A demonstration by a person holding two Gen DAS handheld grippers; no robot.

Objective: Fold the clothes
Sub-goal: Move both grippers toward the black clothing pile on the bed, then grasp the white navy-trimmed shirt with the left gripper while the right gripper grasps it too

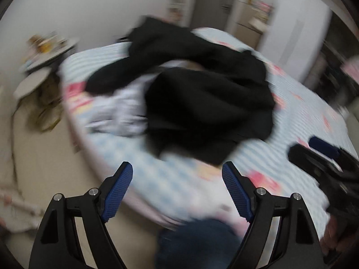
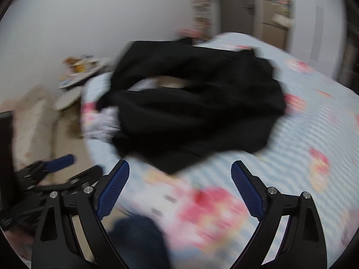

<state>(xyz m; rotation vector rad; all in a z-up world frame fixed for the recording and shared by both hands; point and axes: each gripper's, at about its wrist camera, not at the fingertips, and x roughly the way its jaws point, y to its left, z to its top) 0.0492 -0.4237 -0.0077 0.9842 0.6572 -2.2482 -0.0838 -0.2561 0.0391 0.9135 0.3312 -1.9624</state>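
Both views are motion-blurred. A heap of black clothes (image 1: 202, 103) lies across the middle of the bed (image 1: 303, 116), partly over a white patterned garment (image 1: 121, 109) toward its left edge. The left gripper (image 1: 177, 168) and right gripper (image 2: 180, 168) hang above the near edge, jaws spread wide, empty.

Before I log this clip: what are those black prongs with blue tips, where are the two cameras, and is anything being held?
No robot here: a person carries a hand-held gripper in each hand, with a fisheye camera on each looking along its fingers. The left hand-held gripper and right hand-held gripper are both open and empty. Ahead lies a bed with a striped, flowered cover, bearing a crumpled black garment over a white patterned garment. Each view also glimpses the other gripper at its edge. Both pictures are motion-blurred.
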